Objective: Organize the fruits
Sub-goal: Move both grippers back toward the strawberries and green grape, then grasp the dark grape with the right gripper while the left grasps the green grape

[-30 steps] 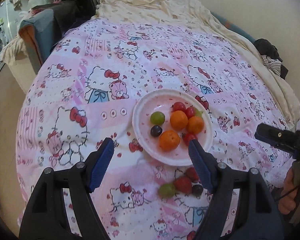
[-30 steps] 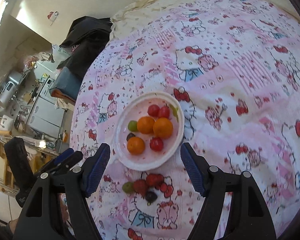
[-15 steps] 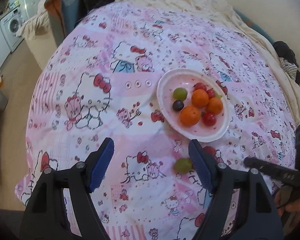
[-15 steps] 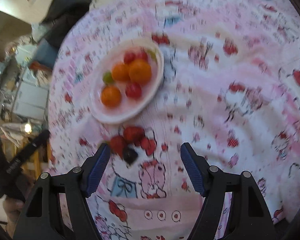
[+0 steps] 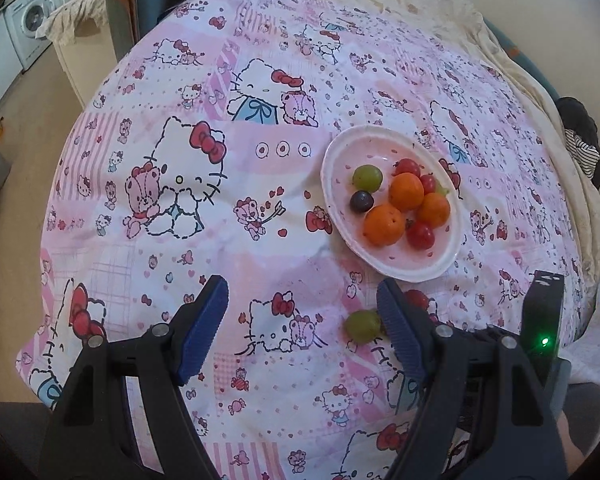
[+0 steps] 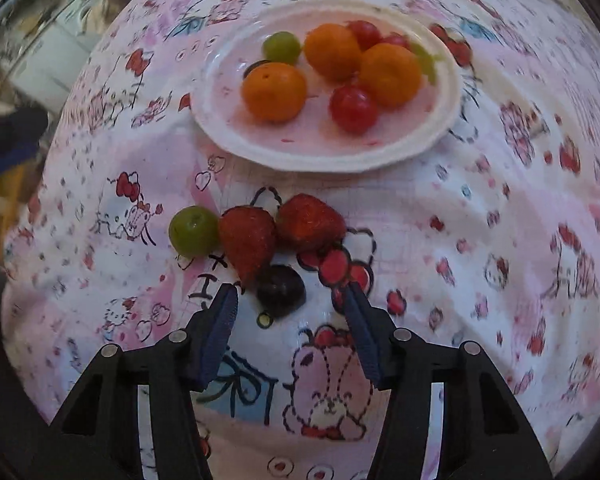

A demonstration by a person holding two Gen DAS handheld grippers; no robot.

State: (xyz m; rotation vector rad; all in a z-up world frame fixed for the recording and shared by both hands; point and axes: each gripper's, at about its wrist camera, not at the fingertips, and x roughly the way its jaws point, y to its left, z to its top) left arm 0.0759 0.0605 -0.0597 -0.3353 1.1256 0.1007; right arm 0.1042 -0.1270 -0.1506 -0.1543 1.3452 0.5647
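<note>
The white plate [image 6: 332, 152] lies on the bed's pink quilt [image 6: 480, 240] and already holds oranges, tomatoes and grapes, so the four loose fruits just below the plate are probably what remains to collect. The right hand-held gripper [image 6: 288, 300] comes down over the dark grape [image 6: 280, 289], the lowest of them (touching a strawberry [image 6: 247, 240]); its jaws are closing with the grape between them, not yet pressed. The left hand-held gripper [image 5: 302, 320] hangs below the plate with jaws apart and empty, likely waiting, beside the green grape [image 5: 362, 325].
</note>
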